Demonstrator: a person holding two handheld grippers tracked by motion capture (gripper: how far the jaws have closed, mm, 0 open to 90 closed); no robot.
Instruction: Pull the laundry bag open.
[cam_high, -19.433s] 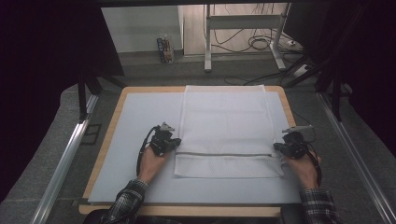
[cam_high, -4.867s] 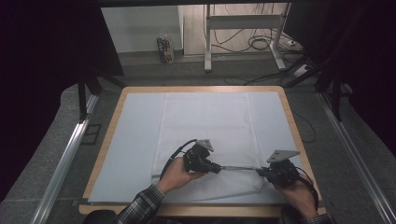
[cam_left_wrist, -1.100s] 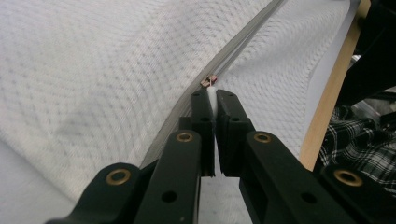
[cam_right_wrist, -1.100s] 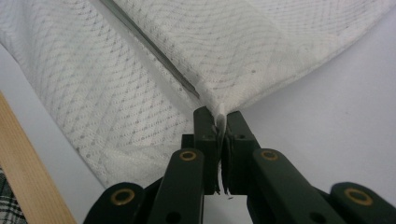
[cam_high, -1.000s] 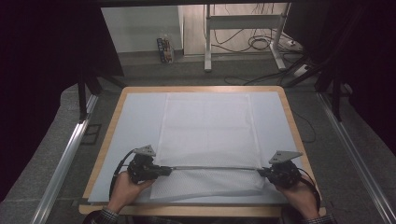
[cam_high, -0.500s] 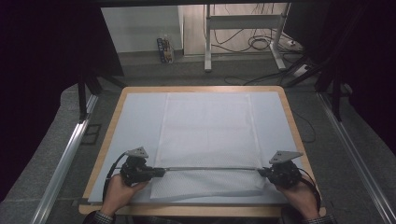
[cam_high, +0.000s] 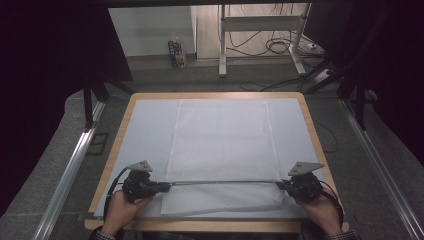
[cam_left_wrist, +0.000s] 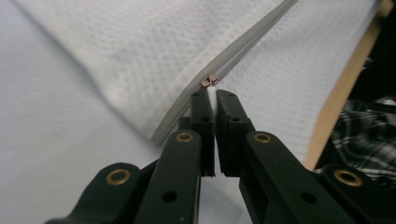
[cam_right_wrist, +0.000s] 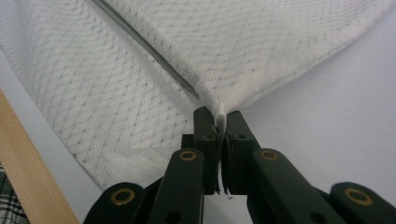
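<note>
The left gripper (cam_left_wrist: 212, 100) was clamped on the zipper pull (cam_left_wrist: 209, 82); the right gripper (cam_right_wrist: 221, 116) pinched the cover's (cam_high: 220, 145) far zipper-end corner. One white cover lay mid-table (cam_high: 115, 165), one zipper (cam_high: 225, 182) near its front edge, two grippers. I'd judge level, taut pulling along the zipper line best.

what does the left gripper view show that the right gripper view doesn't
The left gripper view shows the small copper-coloured metal zipper slider just beyond the left gripper, whose black jaws are shut on its white pull tab, with the grey closed zipper line running away from it.

The right gripper view shows the right gripper pinching the edge of the white textured fabric cover where the zipper ends.

Both show that white cover lying on the pale blue table mat, the light wooden table edge and a patch of plaid sleeve.
</note>
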